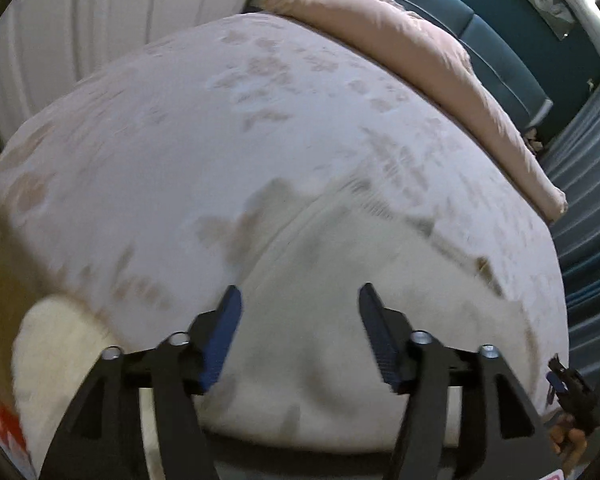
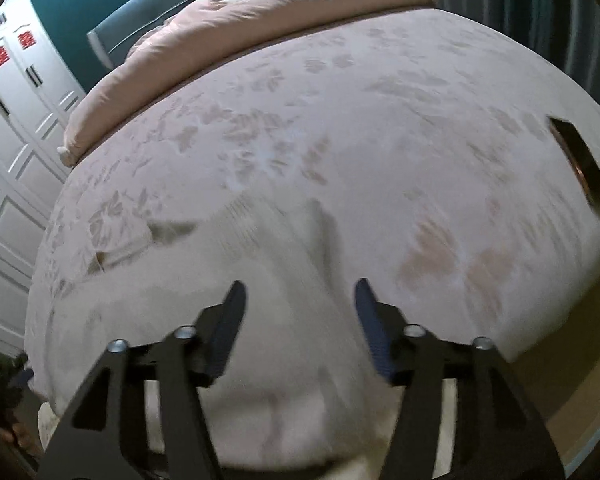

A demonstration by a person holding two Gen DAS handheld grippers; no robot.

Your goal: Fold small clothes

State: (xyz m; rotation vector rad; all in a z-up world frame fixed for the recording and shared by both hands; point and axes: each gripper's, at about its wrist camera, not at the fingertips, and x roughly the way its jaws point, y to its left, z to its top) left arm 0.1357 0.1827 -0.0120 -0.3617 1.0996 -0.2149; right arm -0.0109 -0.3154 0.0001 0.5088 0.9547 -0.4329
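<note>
Your bedspread (image 1: 180, 128) is pale pinkish white with a faded tan leaf-and-flower print. The garment (image 1: 340, 280) on it looks plain white, though blur hides any pattern. Your rolled duvet (image 1: 400, 40) is dusty pink, the headboard (image 1: 480, 28) teal, the wardrobe doors (image 2: 12, 128) white with red stickers. Both your grippers are black with blue pads (image 1: 224, 332).

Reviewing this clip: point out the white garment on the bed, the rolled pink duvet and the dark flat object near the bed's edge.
white garment (image 1: 340, 280): left wrist view, its blurred middle.
rolled pink duvet (image 1: 400, 40): left wrist view, top of the roll.
dark flat object (image 2: 580, 160): right wrist view, its dark face.
</note>
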